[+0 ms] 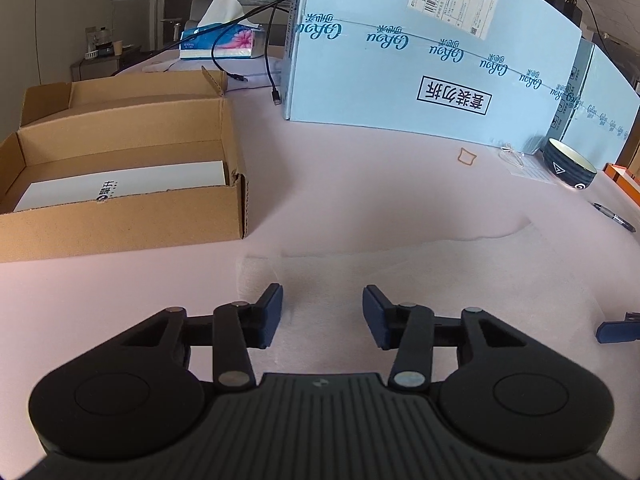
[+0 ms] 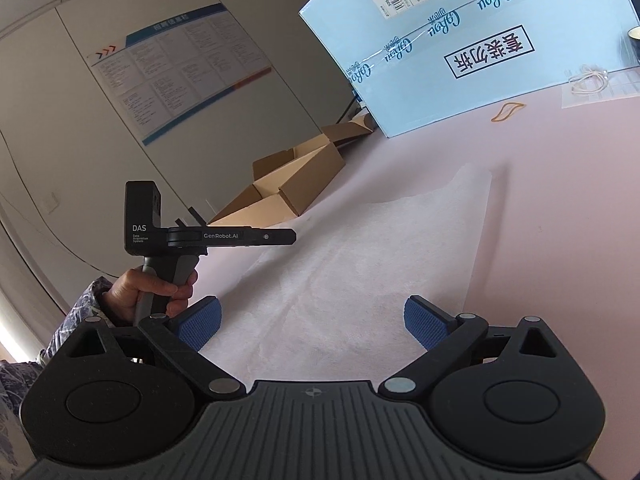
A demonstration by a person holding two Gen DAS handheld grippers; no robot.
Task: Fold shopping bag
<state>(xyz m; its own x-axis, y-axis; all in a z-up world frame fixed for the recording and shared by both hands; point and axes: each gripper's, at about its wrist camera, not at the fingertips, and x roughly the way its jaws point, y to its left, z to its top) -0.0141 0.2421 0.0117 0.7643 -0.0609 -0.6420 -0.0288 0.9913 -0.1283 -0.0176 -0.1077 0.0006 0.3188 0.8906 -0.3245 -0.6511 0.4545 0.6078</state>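
A thin white non-woven shopping bag (image 1: 440, 276) lies flat on the pink table (image 1: 360, 184); in the right wrist view the bag (image 2: 380, 248) spreads away from me toward the big blue carton. My left gripper (image 1: 323, 314) hovers over the bag's left end, its blue pads (image 1: 274, 316) apart with only fabric seen below the gap. Seen side-on from the right wrist, the left gripper (image 2: 292, 236) is held in a person's hand (image 2: 152, 292). My right gripper (image 2: 312, 320) stands wide open over the bag's near edge, nothing between its pads. One of its fingertips (image 1: 616, 330) shows at the right edge.
An open cardboard box (image 1: 120, 216) with a white sheet inside stands at the left. A large blue carton (image 1: 400, 60) walls off the back. A dark bowl (image 1: 570, 168), a pen (image 1: 614, 218), a rubber band (image 1: 466, 157) and a tissue box (image 1: 218, 42) with cables lie around.
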